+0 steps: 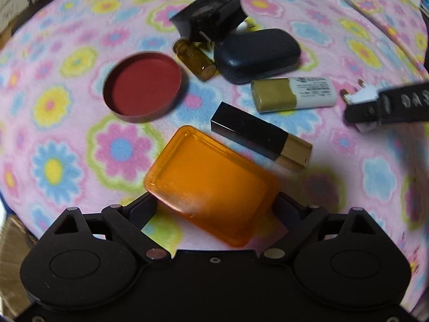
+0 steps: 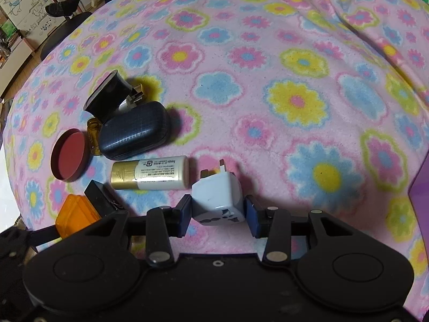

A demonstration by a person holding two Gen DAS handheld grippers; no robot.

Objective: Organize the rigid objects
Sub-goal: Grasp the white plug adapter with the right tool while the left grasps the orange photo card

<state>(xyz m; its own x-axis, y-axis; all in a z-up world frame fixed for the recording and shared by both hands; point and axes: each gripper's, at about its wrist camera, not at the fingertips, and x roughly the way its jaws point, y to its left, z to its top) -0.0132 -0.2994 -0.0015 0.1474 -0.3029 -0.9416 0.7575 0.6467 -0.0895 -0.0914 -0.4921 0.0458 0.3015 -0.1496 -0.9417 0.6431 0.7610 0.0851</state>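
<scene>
The right gripper (image 2: 218, 212) pinches the white cube-shaped plastic plug adapter (image 2: 217, 197), prongs pointing away, just above the flowered pink fleece blanket (image 2: 268, 53). The left gripper (image 1: 214, 209) is spread around the translucent orange rectangular plastic lid (image 1: 211, 182), its long axis diagonal between the jaws.

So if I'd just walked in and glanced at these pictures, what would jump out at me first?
Probably the loud flowered pink blanket that covers the whole surface. Next, the translucent orange tray sitting between the wide-open fingers of the left gripper, and the white travel plug adapter pinched in the right gripper. A cluster lies behind the tray: a round red lid, a dark blue case and a gold-and-white battery.
</scene>
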